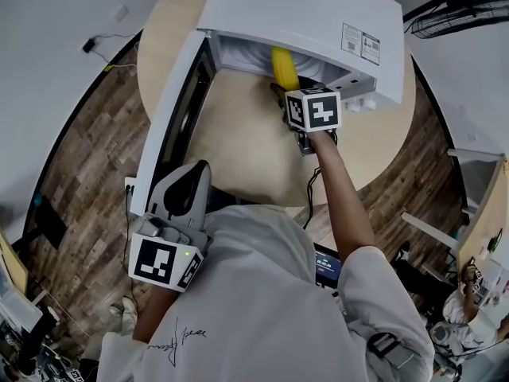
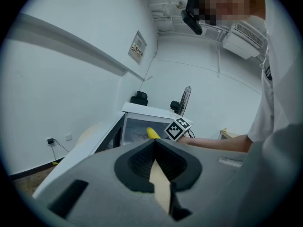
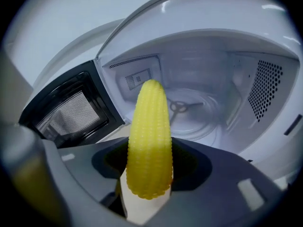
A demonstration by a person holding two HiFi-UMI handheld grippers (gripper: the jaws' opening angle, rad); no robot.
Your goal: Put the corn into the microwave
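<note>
A yellow corn cob (image 1: 285, 68) (image 3: 149, 136) stands between the jaws of my right gripper (image 1: 281, 87) (image 3: 149, 174), which is shut on it. The cob's tip points into the open white microwave (image 1: 318, 22) (image 3: 213, 46), at the mouth of its cavity, above the glass turntable (image 3: 189, 110). The microwave door (image 1: 171, 126) (image 3: 66, 112) hangs wide open to the left. My left gripper (image 1: 197, 172) (image 2: 154, 150) hovers near my body beside the door's outer edge, jaws together with nothing in them. The corn (image 2: 152, 133) shows small in the left gripper view.
The microwave sits on a round beige table (image 1: 238, 150) over a wood floor. A black cable (image 1: 312, 189) hangs off the table's front edge. A fan (image 1: 453, 14) stands at the back right, and another person (image 1: 477, 293) sits at the far right.
</note>
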